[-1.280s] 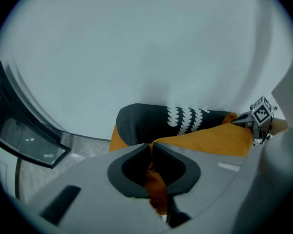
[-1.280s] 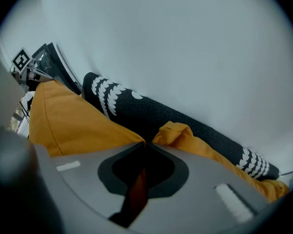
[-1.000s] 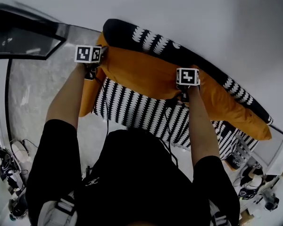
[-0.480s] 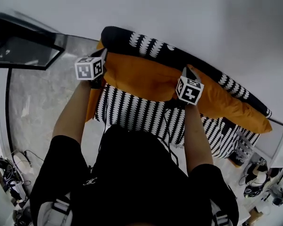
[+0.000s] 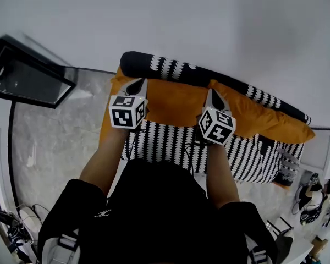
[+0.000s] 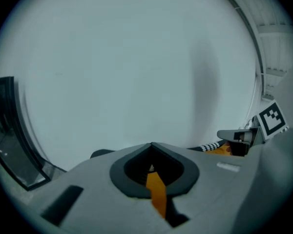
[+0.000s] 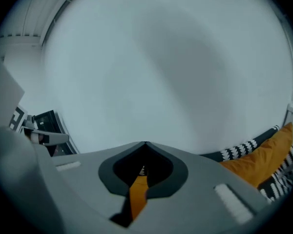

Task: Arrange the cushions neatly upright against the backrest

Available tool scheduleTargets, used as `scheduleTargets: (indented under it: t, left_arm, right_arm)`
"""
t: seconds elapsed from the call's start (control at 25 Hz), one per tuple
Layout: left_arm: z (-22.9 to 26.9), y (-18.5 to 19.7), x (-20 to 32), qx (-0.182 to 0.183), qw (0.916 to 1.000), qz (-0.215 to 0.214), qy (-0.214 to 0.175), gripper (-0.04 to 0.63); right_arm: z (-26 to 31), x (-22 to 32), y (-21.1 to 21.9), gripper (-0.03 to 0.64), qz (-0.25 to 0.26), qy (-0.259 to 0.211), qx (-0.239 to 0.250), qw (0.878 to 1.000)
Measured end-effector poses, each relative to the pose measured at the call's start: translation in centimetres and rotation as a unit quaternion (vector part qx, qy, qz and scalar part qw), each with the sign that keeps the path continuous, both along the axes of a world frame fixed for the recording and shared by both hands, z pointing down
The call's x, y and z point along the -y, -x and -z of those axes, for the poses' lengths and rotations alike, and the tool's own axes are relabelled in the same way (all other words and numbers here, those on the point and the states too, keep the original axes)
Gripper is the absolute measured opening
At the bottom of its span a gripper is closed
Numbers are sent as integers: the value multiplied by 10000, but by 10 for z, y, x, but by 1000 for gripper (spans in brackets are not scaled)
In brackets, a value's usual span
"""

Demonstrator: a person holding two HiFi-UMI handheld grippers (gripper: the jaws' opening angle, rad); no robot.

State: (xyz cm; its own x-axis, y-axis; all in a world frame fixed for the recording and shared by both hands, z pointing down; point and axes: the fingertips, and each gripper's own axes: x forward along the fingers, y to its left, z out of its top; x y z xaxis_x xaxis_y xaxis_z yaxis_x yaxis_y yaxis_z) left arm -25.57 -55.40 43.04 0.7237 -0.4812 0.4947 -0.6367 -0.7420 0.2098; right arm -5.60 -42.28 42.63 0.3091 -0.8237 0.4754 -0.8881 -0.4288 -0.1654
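Both grippers have risen off the upholstery in the last second, the left gripper (image 5: 136,86) with fingers just closing fully together and the right gripper (image 5: 213,97) likewise pinched together, nothing clearly held, while the plump orange fabric cushion (image 5: 173,102) stands against the black white-patterned sofa backrest (image 5: 176,70), so this placement looks about done.

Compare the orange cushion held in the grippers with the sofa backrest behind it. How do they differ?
Colour: the orange cushion is plain orange; the backrest is black with white marks.
Hold: the left gripper and right gripper each have jaws shut on the cushion's fabric; neither grips the backrest.
Length: the backrest spans the whole sofa, the cushion only its left part.
Shared: both run along the sofa's back.
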Motion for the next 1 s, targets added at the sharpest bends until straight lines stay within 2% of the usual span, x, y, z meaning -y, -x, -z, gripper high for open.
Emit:
scheduleTargets:
  t: [0.2, 0.44, 0.68, 1.0]
  left_arm:
    - [77, -14, -41, -220, 9966, -423, -674, 9]
    - [142, -23, -67, -644, 9890, -806, -1061, 9]
    - [172, -43, -85, -872, 9818, -1171, -1218, 9]
    - [175, -60, -91, -837, 9775, -1417, -1320, 9]
  right_arm:
    - [79, -13, 39, 5, -97, -771, -308, 9965]
    - [152, -27, 74, 5, -56, -1417, -911, 9857]
    - [176, -38, 80, 5, -94, -1556, -1251, 9798]
    - [180, -41, 70, 5, -243, -1587, -1293, 9785]
